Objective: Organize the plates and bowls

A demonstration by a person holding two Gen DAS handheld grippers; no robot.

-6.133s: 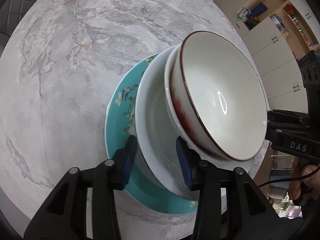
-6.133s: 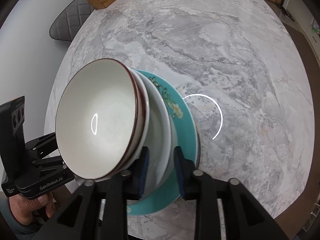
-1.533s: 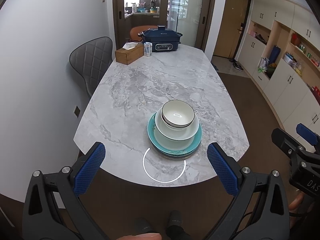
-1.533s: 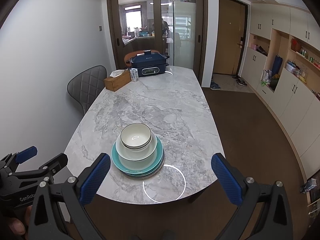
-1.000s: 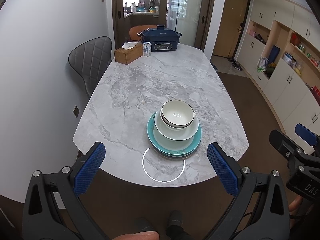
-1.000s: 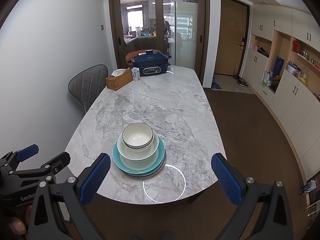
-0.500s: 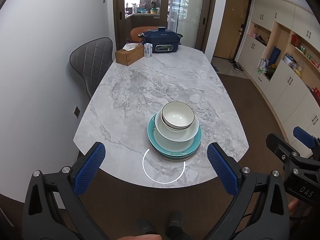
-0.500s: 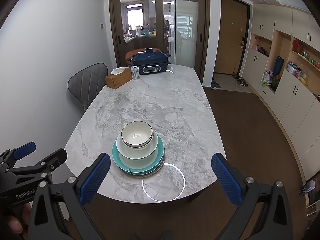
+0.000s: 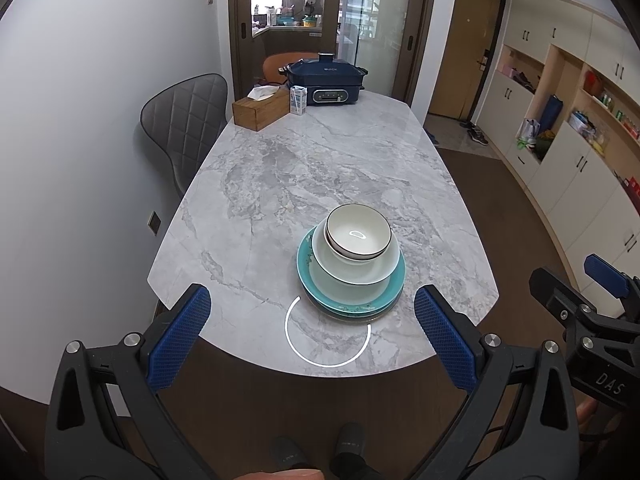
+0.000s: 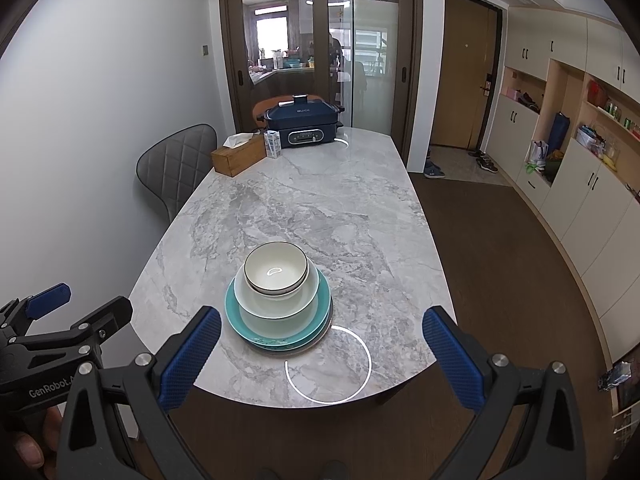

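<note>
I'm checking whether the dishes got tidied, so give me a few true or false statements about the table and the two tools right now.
1. The dark-rimmed bowl sits on top of the stack. True.
2. The left tool is clamped on the teal plate. False: it is open, back from the table.
3. The right tool is open and holds nothing. True.
4. The tissue box stands beside the stack. False: it is at the table's far end, near the blue electric cooker.
5. A grey chair stands by the marble table. True.
</note>
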